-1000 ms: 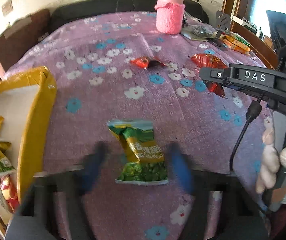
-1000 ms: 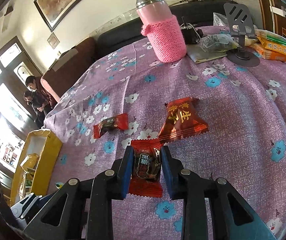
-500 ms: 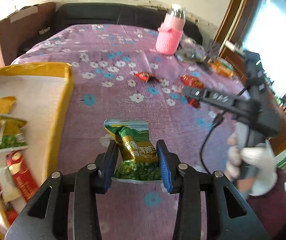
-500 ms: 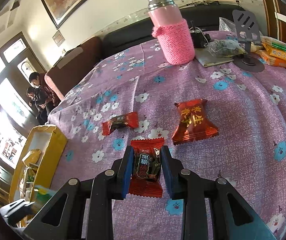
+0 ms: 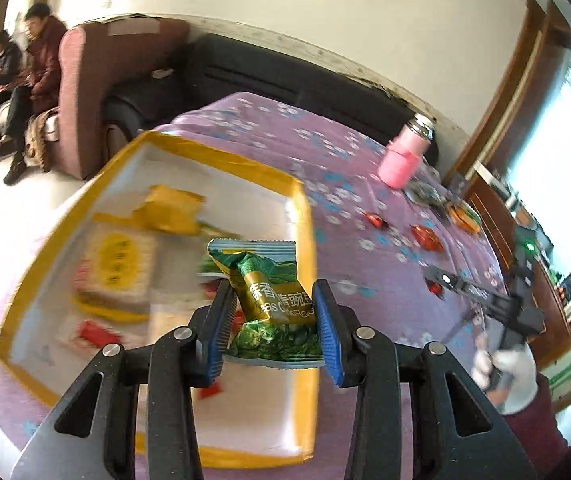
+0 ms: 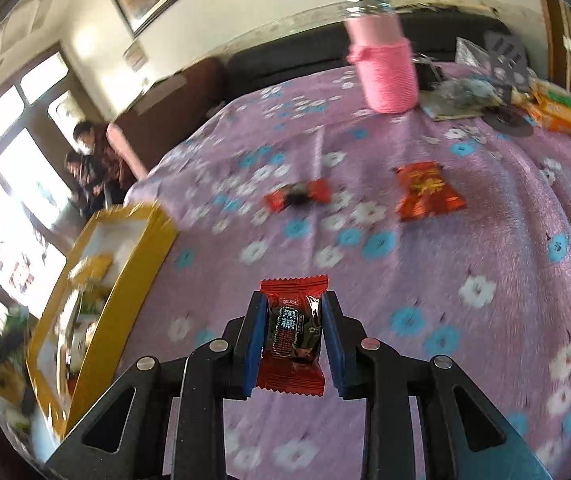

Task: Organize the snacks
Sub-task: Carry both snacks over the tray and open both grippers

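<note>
Green pea packet: clamped in left gripper, held above the yellow box, long axis pointing away along the fingers. Red candy packet: clamped likewise in right gripper, above the floral tablecloth.

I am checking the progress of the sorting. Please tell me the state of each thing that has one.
Left gripper: shut on green pea snack packet, above the box.
Right gripper: shut on dark red candy packet.
Yellow cardboard box: open, holding snacks.
Pink knitted-sleeve flask: upright, capped.
</note>
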`<state>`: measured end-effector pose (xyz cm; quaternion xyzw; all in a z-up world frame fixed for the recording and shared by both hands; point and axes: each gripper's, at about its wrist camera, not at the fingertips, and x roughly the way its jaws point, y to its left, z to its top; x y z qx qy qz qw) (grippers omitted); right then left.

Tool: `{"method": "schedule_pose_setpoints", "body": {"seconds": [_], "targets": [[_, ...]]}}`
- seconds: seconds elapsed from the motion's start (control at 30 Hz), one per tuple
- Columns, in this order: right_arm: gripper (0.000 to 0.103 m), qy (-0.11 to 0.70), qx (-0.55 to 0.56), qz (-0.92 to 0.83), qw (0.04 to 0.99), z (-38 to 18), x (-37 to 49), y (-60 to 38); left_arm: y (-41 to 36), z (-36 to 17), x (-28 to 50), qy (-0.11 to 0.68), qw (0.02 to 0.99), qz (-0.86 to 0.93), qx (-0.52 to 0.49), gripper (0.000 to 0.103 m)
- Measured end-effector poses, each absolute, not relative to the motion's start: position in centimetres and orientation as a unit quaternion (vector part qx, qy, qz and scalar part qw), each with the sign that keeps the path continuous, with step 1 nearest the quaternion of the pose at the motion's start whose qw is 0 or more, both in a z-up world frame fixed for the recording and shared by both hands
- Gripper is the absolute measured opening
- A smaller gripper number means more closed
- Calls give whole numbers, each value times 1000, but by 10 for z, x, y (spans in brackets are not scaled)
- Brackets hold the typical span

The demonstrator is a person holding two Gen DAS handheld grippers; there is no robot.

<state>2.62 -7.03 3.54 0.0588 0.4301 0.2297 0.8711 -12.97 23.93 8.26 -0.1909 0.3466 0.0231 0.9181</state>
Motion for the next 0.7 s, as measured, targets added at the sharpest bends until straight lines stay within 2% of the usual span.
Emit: {"method": "schedule_pose_setpoints", "body": {"seconds": [0.37, 0.7], "targets": [[28, 416, 8, 319, 851, 76, -28, 30, 295, 50, -147, 351, 903, 33, -245, 37], [28, 433, -22, 368, 823, 61, -52, 102, 320, 70, -116, 361, 912, 21, -195, 37]]}}
